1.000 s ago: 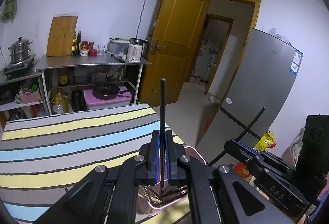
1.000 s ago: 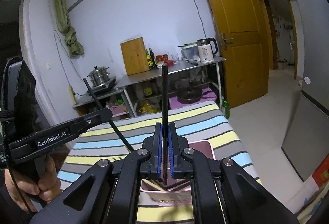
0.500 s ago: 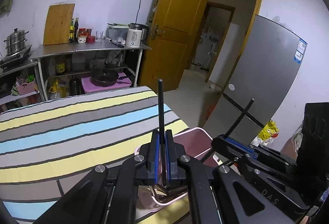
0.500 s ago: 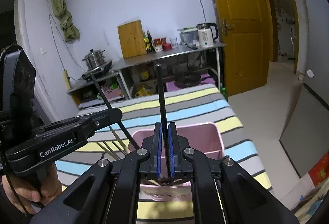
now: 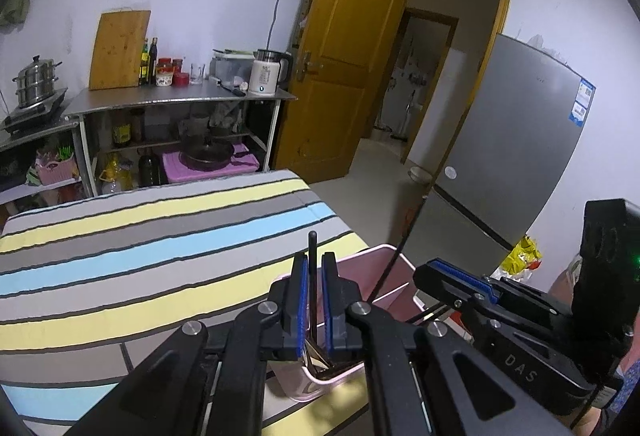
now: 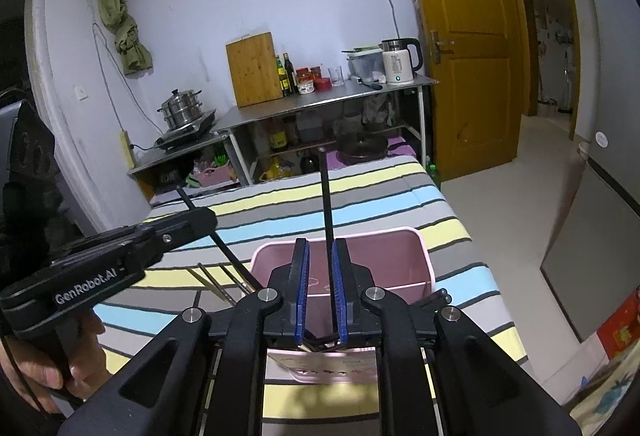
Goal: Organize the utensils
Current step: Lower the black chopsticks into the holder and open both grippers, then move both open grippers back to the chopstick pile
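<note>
My left gripper (image 5: 312, 300) has its blue pads (image 5: 301, 302) standing apart, with a black chopstick (image 5: 312, 268) upright in the gap; contact with either pad is not evident, so I judge it loose or just released. My right gripper (image 6: 321, 292) is likewise parted: its black chopstick (image 6: 327, 212) leans against the right-hand pad (image 6: 339, 296) only, clear of the other. Directly below and ahead of both sets of fingers sits the pink bin (image 6: 420, 256), a divider across it, with utensil ends visible in its near compartment. Loose chopsticks (image 6: 224, 282) lie on the striped tablecloth (image 6: 360, 196) left of the bin.

Risk, as judged: neither stick is clamped, so any tilt may tip 1 over the rim onto the cloth. The 2 grippers stand close together; collision could knock the bin.
</note>
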The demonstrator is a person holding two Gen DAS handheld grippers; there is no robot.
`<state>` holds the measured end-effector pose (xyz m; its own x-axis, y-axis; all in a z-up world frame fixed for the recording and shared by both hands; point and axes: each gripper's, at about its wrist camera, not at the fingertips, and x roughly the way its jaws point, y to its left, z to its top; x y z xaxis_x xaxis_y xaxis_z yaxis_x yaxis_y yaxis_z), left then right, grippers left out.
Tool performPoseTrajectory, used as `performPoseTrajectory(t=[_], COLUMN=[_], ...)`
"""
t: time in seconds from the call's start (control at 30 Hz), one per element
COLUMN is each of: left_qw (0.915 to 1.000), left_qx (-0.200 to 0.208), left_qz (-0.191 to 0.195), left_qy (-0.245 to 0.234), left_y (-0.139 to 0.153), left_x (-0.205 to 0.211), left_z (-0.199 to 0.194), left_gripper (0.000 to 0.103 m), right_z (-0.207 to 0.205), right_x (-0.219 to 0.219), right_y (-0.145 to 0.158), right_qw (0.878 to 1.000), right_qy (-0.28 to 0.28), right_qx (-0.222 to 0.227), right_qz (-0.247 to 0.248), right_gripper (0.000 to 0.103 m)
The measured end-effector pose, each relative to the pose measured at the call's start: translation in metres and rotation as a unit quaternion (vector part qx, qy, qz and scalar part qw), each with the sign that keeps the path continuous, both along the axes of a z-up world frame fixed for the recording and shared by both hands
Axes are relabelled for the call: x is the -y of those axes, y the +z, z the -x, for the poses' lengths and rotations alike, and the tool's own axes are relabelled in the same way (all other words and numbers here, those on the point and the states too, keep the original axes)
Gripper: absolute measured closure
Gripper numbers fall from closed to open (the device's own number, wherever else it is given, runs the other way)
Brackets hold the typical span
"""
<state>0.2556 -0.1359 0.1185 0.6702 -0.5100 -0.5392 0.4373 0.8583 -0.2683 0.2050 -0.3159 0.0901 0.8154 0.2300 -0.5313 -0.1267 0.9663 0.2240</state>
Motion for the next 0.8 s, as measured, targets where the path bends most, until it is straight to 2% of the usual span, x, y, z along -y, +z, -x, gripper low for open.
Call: performPoseTrajectory(t=[0.33, 0.57, 0.8], left_qw=[0.9994, 0.999, 0.9984], left_qx=[0.025, 0.028, 0.013], left_qz=[0.013, 0.005, -0.002], left_qy=[0.022, 0.036, 0.056], left_y=[0.018, 0.009, -0.014], left_x=[-0.033, -0.054, -0.076], left_z=[0.043, 0.078, 0.109], left_gripper=[0.097, 0.097, 0.097], right_z=[0.032, 0.055, 0.07], right_x=[-0.006, -0.022, -0.037], right_y=[0.011, 0.008, -0.001], right_qw=[1.0, 0.999, 0.998], right_qy=[0.014, 0.04, 0.064], right_qx=[0.015, 0.014, 0.006], right_qz=[-0.003, -0.005, -0.003], right_gripper=[0.09, 0.09, 0.09])
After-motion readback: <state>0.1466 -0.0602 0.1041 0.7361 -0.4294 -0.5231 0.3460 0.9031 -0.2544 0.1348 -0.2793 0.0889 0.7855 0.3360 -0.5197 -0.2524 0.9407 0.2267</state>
